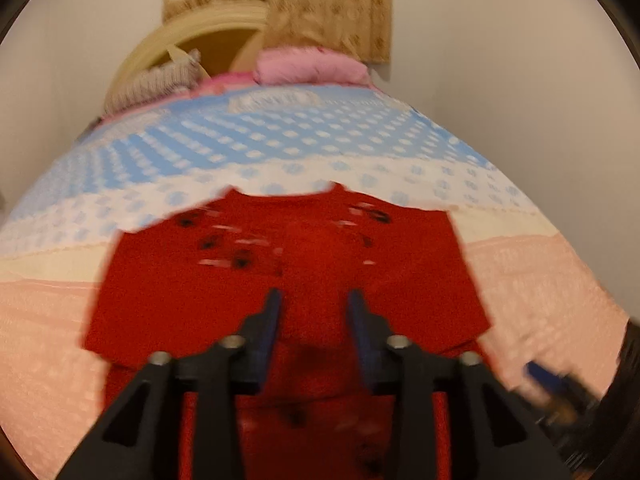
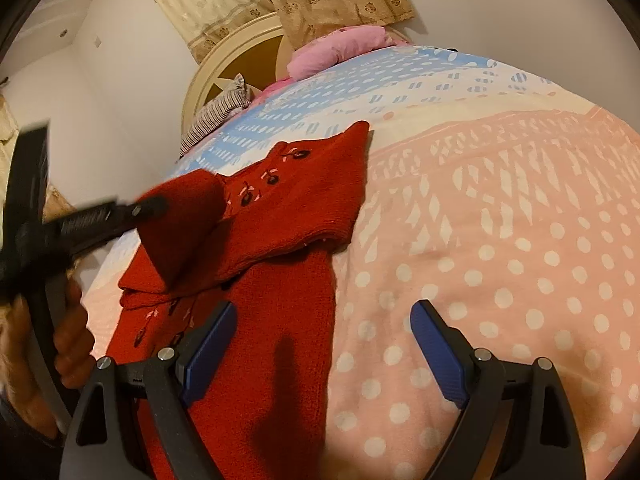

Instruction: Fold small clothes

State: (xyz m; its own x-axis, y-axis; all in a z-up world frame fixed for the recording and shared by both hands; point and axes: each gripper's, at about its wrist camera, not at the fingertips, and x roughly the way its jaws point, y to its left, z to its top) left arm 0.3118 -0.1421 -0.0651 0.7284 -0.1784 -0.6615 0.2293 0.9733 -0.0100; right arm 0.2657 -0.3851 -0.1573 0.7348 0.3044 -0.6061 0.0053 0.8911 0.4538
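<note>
- The left wrist view looks forward and down between its own fingers, close over the red garment, facing the headboard at the far end of the bed.
- The right wrist view sits further right, tilted, close above the bedspread.
- Both share the garment, the pink pillow, the curtain and the headboard.

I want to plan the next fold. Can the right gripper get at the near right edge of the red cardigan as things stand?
Probably yes. The right gripper is open and its jaws straddle that edge of the red cardigan, with nothing between. The left gripper is over the far left part.
</note>
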